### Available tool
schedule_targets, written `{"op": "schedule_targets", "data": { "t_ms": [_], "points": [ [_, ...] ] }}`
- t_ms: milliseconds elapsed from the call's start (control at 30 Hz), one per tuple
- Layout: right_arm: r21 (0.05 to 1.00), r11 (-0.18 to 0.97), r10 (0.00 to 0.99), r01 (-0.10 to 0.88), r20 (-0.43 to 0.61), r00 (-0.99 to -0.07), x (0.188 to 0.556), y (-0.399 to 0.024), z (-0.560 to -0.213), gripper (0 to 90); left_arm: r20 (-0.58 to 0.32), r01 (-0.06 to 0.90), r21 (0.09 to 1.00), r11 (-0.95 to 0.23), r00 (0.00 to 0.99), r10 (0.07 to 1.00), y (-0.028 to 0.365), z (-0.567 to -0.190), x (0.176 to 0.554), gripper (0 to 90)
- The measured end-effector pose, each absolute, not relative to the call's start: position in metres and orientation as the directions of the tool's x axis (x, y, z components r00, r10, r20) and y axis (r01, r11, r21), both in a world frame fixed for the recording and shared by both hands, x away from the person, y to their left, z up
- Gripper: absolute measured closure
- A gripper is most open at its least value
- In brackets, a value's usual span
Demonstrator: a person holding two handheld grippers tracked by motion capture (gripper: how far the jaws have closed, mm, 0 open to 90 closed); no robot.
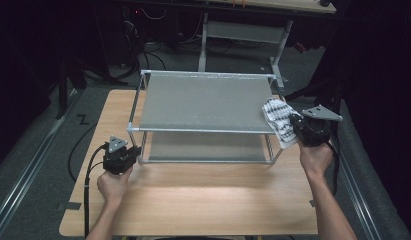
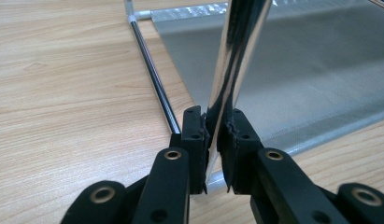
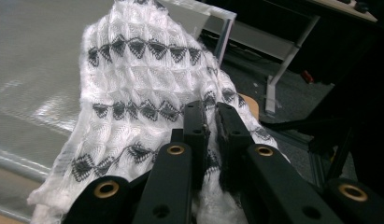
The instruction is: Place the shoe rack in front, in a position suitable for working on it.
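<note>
A two-shelf metal rack (image 1: 205, 102) with grey mesh shelves stands on the wooden table (image 1: 203, 195). My left gripper (image 1: 135, 151) is at its front left corner. In the left gripper view this gripper (image 2: 216, 126) is shut on the shiny upright post (image 2: 238, 51), low down near the lower shelf (image 2: 311, 70). A white knitted cloth (image 1: 278, 117) with black diamond bands drapes over the top shelf's right front corner. My right gripper (image 1: 293, 124) is shut on it. In the right gripper view the jaws (image 3: 213, 116) pinch the cloth (image 3: 143, 79) beside the top shelf (image 3: 35, 60).
The rack takes up the far half of the table, with bare wood in front of it. The table's right edge lies just beyond the right hand. Behind the table stands a metal desk frame (image 1: 243, 35), and cables (image 1: 78, 150) lie on the dark floor.
</note>
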State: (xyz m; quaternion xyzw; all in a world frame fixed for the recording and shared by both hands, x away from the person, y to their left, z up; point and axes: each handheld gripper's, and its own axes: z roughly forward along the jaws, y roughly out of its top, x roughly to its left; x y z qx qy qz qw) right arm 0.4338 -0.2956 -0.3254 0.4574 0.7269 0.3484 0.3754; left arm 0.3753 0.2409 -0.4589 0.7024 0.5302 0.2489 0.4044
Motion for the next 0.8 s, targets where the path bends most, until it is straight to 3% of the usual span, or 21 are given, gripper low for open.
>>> {"op": "schedule_targets", "data": {
  "t_ms": [267, 800],
  "points": [
    [0.844, 0.307, 0.94, 0.439, -0.199, -0.275, 0.433, -0.312, -0.338, 84.3, -0.087, 0.545, 0.833, -0.101, 0.308, 0.948, 0.243, -0.459, 0.374, 80.1],
    [0.815, 0.235, 0.952, 0.53, -0.085, -0.293, 0.413, -0.331, -0.404, 84.5, -0.086, 0.548, 0.831, -0.097, 0.298, 0.951, 0.242, -0.46, 0.374, 80.1]
  ]
}}
